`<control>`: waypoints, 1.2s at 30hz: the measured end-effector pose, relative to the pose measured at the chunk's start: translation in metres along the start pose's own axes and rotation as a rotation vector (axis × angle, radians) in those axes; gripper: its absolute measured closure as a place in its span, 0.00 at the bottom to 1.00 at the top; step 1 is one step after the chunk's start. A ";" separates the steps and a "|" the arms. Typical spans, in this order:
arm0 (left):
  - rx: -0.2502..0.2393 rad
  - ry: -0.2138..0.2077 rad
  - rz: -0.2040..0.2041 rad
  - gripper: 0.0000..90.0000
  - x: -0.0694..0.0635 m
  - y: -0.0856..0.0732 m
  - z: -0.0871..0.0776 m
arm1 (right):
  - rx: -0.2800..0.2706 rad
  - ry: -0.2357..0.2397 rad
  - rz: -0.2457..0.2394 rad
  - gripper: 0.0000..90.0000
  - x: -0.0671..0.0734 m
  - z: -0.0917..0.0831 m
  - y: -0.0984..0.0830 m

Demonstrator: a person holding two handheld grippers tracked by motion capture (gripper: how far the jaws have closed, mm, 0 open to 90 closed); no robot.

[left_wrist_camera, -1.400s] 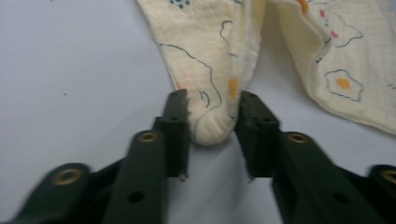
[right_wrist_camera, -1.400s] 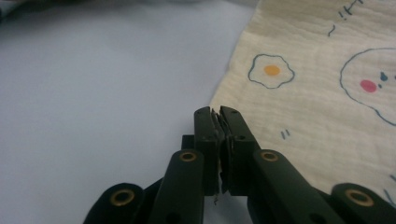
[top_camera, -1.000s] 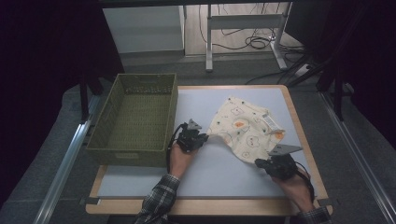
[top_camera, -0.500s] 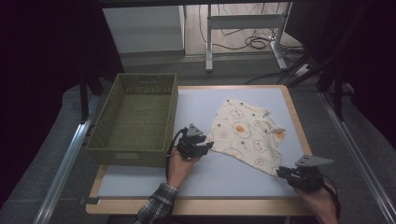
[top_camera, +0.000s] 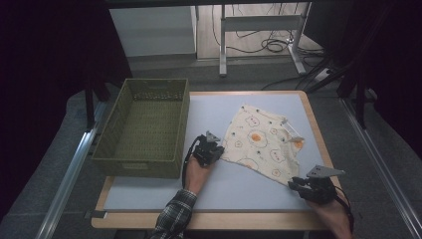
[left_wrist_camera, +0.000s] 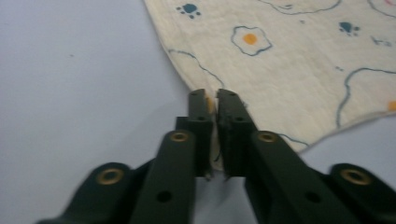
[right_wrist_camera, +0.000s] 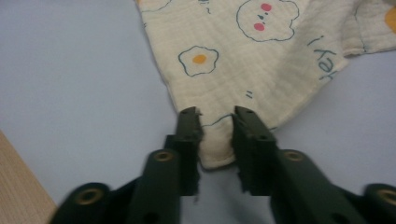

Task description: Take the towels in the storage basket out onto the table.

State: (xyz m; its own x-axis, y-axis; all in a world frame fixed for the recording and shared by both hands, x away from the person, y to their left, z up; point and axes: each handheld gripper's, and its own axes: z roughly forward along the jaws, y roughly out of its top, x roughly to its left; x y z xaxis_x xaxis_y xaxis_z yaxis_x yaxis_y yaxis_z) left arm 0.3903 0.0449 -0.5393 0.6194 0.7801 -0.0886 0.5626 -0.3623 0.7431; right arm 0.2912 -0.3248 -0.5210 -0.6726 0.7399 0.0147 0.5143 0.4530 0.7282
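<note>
In the high view, a cream cloth [top_camera: 261,142] printed with fried eggs is lying spread on the pale mat [top_camera: 224,184], just to the right of an olive woven basket [top_camera: 144,129] that is sitting on the mat's left part. The left gripper [top_camera: 215,152] is resting against the cloth's left corner, on the side facing the basket, with the person's hand behind it and a plaid sleeve [top_camera: 171,219] coming in from below. The right gripper [top_camera: 298,182] is sitting at the cloth's near right corner, the point farthest from the basket, close to the wooden table edge [top_camera: 209,219].

In the left gripper view, the left gripper [left_wrist_camera: 212,100] is pinching the cloth [left_wrist_camera: 289,60]: its jaws have just been closing and are now standing almost together, with the hem of the cloth's corner caught in the thin slit between them. The rest of the cloth is fanning away from the jaws, flat on the mat [left_wrist_camera: 79,79].

In the right gripper view, the right gripper [right_wrist_camera: 217,122] is straddling the other corner of the cloth [right_wrist_camera: 243,51]. Its jaws are standing a little apart, with the rounded tip of the corner lying between them; the left jaw is meeting the cloth's edge, while a sliver of fabric is showing free beside the right jaw, so the pads are not pressing it. The mat [right_wrist_camera: 79,79] is surrounding this corner, and a strip of the table edge [right_wrist_camera: 18,191] is showing beyond the mat, away from the cloth.
</note>
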 end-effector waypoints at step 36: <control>-0.107 -0.036 0.020 0.68 -0.043 -0.094 -0.107 | -0.011 0.129 -0.018 0.84 0.028 -0.038 -0.015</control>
State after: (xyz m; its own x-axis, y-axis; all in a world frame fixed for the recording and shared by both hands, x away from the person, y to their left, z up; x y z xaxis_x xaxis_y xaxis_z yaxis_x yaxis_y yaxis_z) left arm 0.2523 0.0998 -0.5345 0.6501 0.7538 -0.0959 0.4895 -0.3189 0.8116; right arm 0.2441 -0.3293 -0.5059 -0.7450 0.6612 0.0887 0.4958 0.4597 0.7368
